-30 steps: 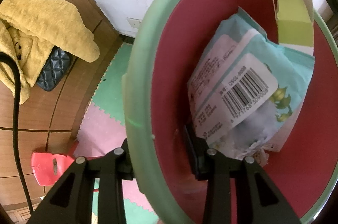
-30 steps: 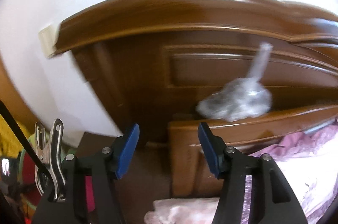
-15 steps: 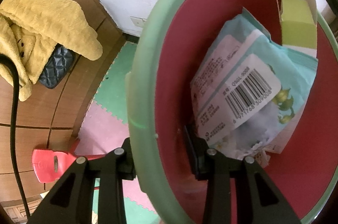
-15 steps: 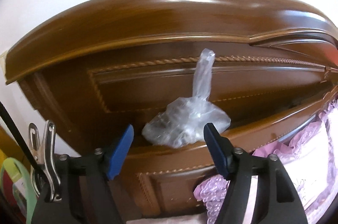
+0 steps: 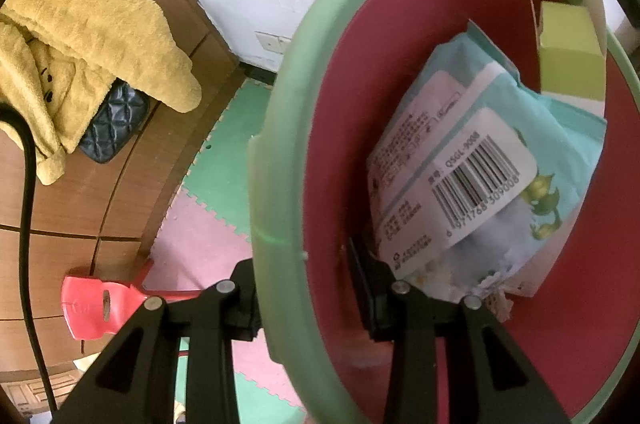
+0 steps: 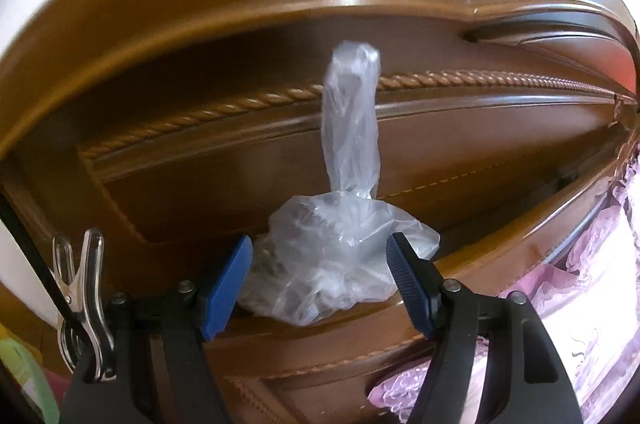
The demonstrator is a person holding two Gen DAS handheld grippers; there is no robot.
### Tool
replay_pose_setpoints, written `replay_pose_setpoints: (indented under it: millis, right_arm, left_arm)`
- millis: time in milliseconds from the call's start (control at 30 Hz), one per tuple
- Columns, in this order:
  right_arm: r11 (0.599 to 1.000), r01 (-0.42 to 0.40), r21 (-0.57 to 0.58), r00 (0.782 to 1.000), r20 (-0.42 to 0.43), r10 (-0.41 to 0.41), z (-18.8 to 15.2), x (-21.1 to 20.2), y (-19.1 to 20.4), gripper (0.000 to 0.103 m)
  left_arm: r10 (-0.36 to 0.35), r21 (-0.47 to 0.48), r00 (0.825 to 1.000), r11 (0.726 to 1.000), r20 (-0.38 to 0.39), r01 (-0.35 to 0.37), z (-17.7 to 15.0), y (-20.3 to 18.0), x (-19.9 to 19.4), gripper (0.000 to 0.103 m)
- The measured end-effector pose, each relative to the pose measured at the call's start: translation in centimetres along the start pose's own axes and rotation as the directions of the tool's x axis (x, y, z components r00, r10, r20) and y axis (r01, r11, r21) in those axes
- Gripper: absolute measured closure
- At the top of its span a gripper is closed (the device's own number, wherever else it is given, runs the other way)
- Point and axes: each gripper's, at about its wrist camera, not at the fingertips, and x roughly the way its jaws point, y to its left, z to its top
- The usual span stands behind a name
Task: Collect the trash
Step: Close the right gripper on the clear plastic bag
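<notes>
Green-rimmed and red inside, the trash bin [image 5: 280, 160] is pinched by its wall in the left tool [image 5: 308, 300], one finger outside the rim and the other inside. Within it lie a pale blue barcoded wrapper [image 5: 476, 176] and a lime-green carton [image 5: 570, 60]. Beside the bin, pink and green foam floor mats [image 5: 212, 200] meet a wooden cabinet [image 5: 132, 160] draped with a yellow towel [image 5: 84, 36] over a dark quilted pouch [image 5: 112, 124]; a red plastic piece [image 5: 96, 308] lies low on the left. The right tool [image 6: 318, 282] stands spread wide, its blue pads either side of a crumpled clear plastic bag [image 6: 332, 256] without squeezing it. That bag sits on the ledge of a brown wooden headboard [image 6: 240, 24], its twisted neck upright against the carved panel, so the wood stands close behind it. Pink lacy bedding [image 6: 580, 288] lies to the right.
</notes>
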Motion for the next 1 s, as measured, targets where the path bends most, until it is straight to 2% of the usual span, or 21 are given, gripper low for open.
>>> replay_pose_setpoints:
  millis: [167, 367, 500, 600, 700, 833, 1000]
  right_arm:
    - [1.0, 0.011, 0.026, 1.0, -0.017, -0.011, -0.3, 1.5, -0.9, 0.032]
    - [1.0, 0.018, -0.023, 0.998, -0.061, -0.019, 0.3, 2.3, -0.1, 0.033]
    - [0.999, 0.029, -0.022, 0.998, -0.06, -0.03, 0.6, 2.3, -0.3, 0.051]
    - [0.999, 0.033, -0.015, 0.997, -0.063, -0.034, 1.0, 2.2, -0.4, 0.072]
    - [1.0, 0.001, 0.022, 0.997, -0.073, 0.001, 1.3, 2.4, -1.2, 0.086]
    - [0.999, -0.031, 0.038, 0.998, -0.06, 0.033, 1.4, 1.8, -1.9, 0.094]
    - [0.996, -0.082, 0.019, 0.996, -0.037, 0.082, 1.5, 0.3, -1.1, 0.098]
  left_arm:
    - [0.001, -0.002, 1.0, 1.0, 0.001, -0.001, 0.1, 0.1, -0.1, 0.066]
    - [-0.001, -0.001, 1.0, 1.0, 0.0, 0.001, 0.1, 0.1, -0.1, 0.066]
    - [-0.003, 0.002, 1.0, 1.0, 0.001, 0.003, 0.0, 0.1, -0.1, 0.066]
    - [-0.007, 0.002, 1.0, 1.0, 0.003, 0.007, 0.0, 0.2, -0.2, 0.066]
    - [-0.01, 0.002, 1.0, 1.0, 0.004, 0.01, 0.0, 0.3, -0.2, 0.066]
    - [-0.015, 0.0, 1.0, 1.0, 0.006, 0.015, 0.0, 0.3, -0.2, 0.066]
    - [-0.013, 0.003, 1.0, 1.0, 0.007, 0.013, -0.1, 0.2, -0.1, 0.066]
